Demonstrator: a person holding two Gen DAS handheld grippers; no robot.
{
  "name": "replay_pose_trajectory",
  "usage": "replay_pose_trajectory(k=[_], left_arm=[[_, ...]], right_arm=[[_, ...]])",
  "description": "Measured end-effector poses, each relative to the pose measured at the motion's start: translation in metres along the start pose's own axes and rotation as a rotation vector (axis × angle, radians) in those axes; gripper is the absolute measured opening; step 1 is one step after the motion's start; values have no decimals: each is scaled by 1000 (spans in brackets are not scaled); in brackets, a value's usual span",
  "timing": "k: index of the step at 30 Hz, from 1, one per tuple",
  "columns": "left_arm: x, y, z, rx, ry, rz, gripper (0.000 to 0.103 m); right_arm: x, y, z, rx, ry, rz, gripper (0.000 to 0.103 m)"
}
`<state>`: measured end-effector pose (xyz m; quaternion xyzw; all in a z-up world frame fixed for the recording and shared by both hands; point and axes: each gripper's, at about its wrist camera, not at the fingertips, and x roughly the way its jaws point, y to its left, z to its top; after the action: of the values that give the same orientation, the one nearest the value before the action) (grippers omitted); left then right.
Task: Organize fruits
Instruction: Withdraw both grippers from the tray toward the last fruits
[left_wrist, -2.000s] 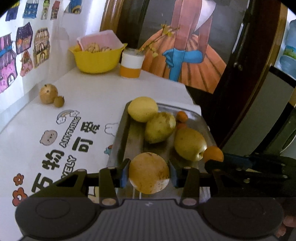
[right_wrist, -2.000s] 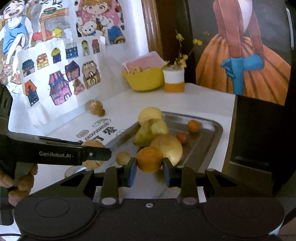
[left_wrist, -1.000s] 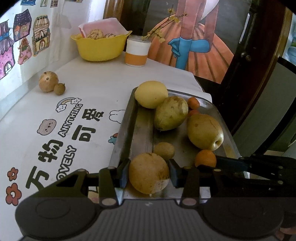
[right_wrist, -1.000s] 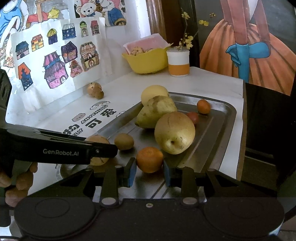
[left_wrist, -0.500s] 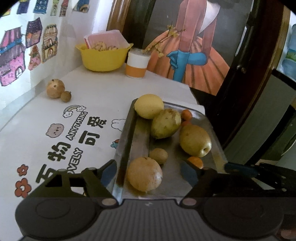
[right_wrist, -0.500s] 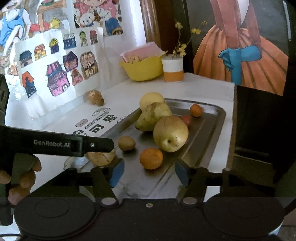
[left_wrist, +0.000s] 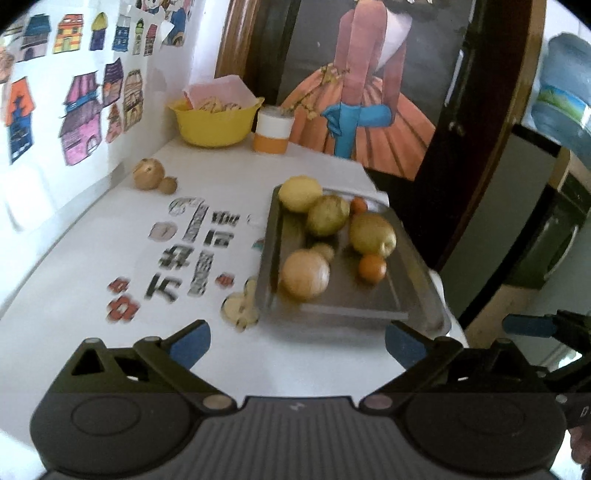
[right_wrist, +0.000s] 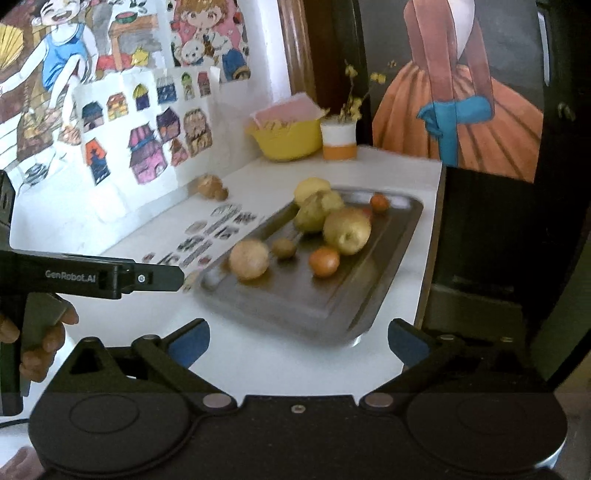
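Left hand-held gripper (left_wrist: 297, 341) hangs spread wide and empty above the white tabletop (left_wrist: 110, 258), short of the metal tray (left_wrist: 347, 306). On the tray near the tabletop's right edge: a round tan fruit (left_wrist: 304, 274) at its near left, a small orange (left_wrist: 372, 268) beside it, pears behind. Right hand-held gripper (right_wrist: 298, 341) is also gaping, holding nothing.

A white wall (right_wrist: 229, 122) is carrying colourful paper drawings of houses (left_wrist: 81, 122) and cartoon children (right_wrist: 55, 62). Beside it, a dark wooden door frame (left_wrist: 491, 147) is standing next to a painted figure in an orange skirt (right_wrist: 458, 122). Daylight is washing over the white tabletop (left_wrist: 92, 236).
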<state>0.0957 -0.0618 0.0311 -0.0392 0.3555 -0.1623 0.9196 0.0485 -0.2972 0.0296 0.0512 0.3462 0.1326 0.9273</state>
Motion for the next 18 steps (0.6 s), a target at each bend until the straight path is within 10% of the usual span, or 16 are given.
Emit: replay_pose_trajectory(k=[18], left_arm=[[-70, 77, -7, -105, 36, 220, 102]], right_arm=[[5, 88, 18, -83, 112, 221, 102]])
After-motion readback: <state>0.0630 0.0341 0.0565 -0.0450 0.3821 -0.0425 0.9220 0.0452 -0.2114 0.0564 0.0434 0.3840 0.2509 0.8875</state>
